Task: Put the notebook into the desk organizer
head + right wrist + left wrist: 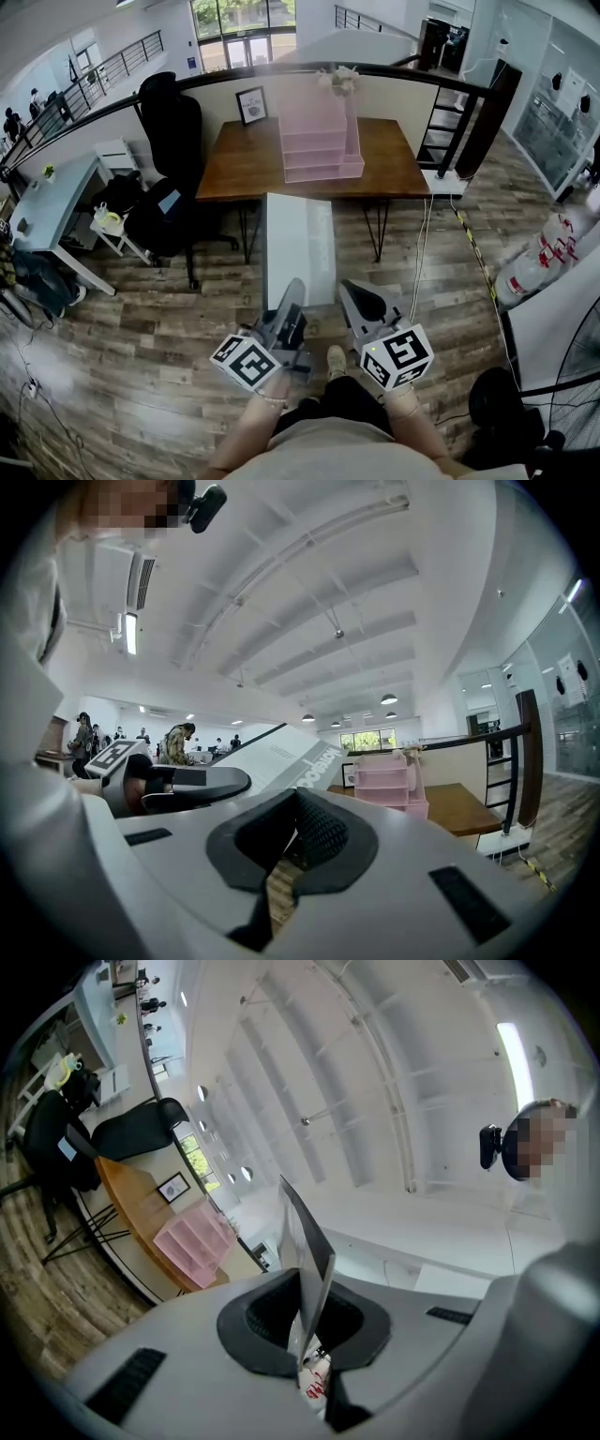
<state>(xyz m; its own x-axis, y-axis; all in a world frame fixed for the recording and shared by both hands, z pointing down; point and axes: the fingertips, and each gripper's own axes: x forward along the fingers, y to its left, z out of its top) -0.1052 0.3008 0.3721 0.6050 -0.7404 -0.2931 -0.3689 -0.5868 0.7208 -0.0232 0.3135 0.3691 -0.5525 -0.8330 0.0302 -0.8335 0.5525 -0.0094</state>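
Transport step: the left hand-held gripper (292,292) is clamped on the notebook (298,246), held in the air well short of the pink desk organizer (319,141) on the worktop (242,161). The right hand-held gripper (351,292) has its jaws together, empty. Next, I judge, comes closing in and aligning with 1 compartment.

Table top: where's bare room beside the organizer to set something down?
Bare patch: the left half of the table, bordered by the picture frame, the pink organizer and the front edge. A narrower strip runs right of the organizer. Crowded: rear centre, with frame, organizer and flowers. The left gripper holds the notebook short of the table.
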